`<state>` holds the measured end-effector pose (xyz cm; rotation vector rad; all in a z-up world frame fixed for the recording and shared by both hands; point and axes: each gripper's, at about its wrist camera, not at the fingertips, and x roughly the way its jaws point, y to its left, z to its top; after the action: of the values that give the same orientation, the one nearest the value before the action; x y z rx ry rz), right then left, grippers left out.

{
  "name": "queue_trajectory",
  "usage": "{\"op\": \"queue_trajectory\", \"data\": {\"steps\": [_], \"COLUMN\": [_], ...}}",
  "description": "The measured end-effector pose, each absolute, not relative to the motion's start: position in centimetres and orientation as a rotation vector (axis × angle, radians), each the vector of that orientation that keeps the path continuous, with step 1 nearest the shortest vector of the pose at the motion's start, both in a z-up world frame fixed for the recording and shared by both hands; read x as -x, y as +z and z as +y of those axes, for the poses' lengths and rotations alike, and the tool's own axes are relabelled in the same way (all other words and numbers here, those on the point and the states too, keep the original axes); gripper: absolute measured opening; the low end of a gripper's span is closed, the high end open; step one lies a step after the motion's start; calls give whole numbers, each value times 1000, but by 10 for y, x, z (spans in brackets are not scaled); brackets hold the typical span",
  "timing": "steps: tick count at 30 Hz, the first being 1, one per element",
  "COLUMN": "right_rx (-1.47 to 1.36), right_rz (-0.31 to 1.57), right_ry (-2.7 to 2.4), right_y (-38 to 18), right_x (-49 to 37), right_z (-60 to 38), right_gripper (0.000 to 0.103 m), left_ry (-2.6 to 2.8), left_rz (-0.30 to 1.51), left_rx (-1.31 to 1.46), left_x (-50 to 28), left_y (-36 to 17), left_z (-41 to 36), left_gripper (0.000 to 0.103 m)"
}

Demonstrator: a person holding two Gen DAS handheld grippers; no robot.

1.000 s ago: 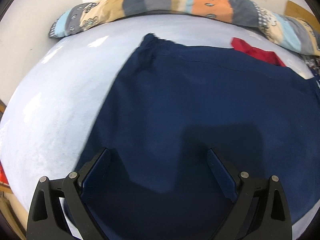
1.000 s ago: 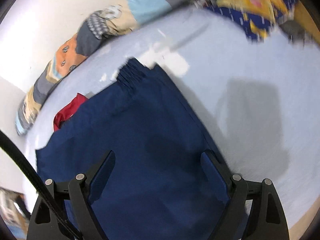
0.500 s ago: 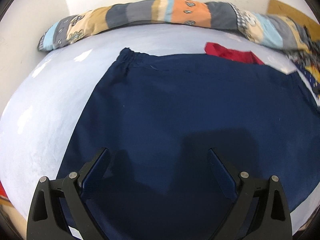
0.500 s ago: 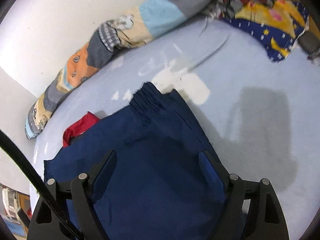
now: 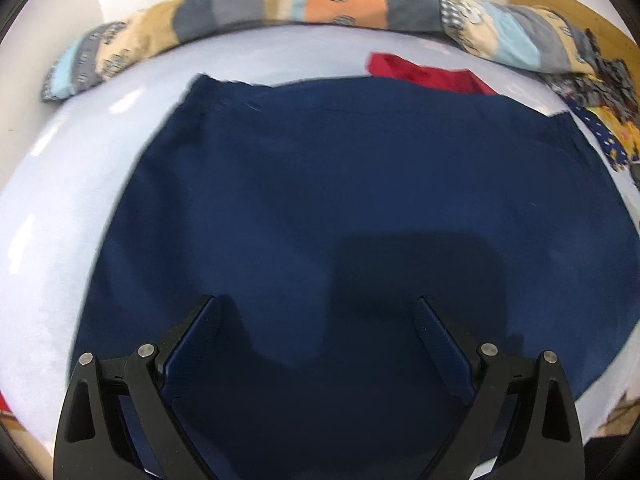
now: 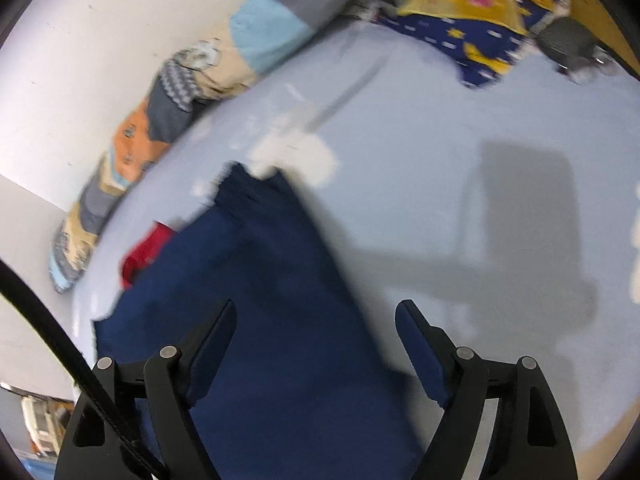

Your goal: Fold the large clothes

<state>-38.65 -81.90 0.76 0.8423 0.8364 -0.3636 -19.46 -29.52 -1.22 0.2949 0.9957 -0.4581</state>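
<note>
A large navy blue garment (image 5: 340, 208) lies spread flat on the pale blue bed sheet (image 5: 80, 168). My left gripper (image 5: 316, 312) hovers over its near part, open, nothing between the pads. In the right wrist view the same navy garment (image 6: 280, 320) runs from its gathered far corner down to the frame's bottom. My right gripper (image 6: 316, 316) stands open above the garment's right edge, with its left finger over cloth and its right finger over bare sheet (image 6: 460, 200).
A long patchwork bolster (image 5: 312, 4) lies along the wall at the far side. A red cloth (image 5: 424, 72) peeks out behind the navy garment. A yellow and blue printed blanket (image 6: 480, 12) is piled at the far right, beside a grey object (image 6: 568, 44).
Both views have shifted: the left one slid so the garment sits more centred, and the right one swung toward the garment's right edge and bare sheet. Both grippers stayed open.
</note>
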Motion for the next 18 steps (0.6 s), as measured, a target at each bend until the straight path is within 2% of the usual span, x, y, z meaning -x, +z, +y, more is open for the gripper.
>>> {"op": "queue_trajectory", "data": {"steps": [4, 10, 14, 18], "right_rx": [-898, -1123, -1255, -1236], "right_rz": [900, 851, 796, 799], "right_ry": [-345, -258, -189, -144], "right_y": [-23, -55, -64, -64], "right_x": [425, 468, 480, 472], "right_z": [-833, -835, -818, -789], "right_gripper": [85, 86, 86, 88], "left_ry": [-533, -635, -648, -636], "left_rz": [992, 1016, 1003, 998], "left_rx": [-277, -219, -235, -249], "left_x": [204, 216, 220, 218], "left_y": [-7, -4, -6, -9], "left_z": [-304, -320, -335, -343], "left_gripper": [97, 97, 97, 97]}}
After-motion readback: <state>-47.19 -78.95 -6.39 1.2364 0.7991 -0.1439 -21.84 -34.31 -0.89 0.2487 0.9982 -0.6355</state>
